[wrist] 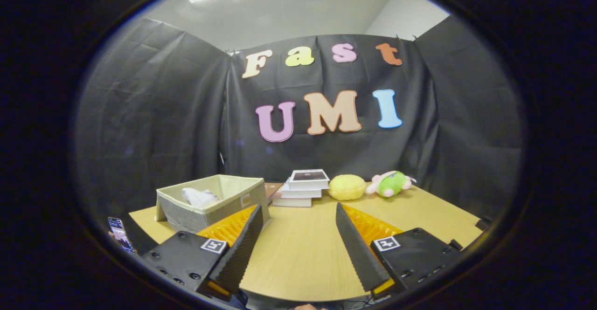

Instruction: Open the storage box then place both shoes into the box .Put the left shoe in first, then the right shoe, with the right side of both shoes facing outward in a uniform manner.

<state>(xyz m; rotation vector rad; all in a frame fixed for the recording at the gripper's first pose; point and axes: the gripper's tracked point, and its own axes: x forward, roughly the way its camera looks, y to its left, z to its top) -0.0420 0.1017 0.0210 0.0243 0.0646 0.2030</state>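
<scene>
Shoes are the open question: nearest, the hand-held gripper (295,226) hangs over the bare desk (303,249) with fingers spread and empty. Just beyond its left finger stands the storage box (212,202), top already open, with something pale inside (199,196), possibly one shoe, though too blurred to tell. Further back lie stacked books (302,188) and two plush toys (391,182).
</scene>
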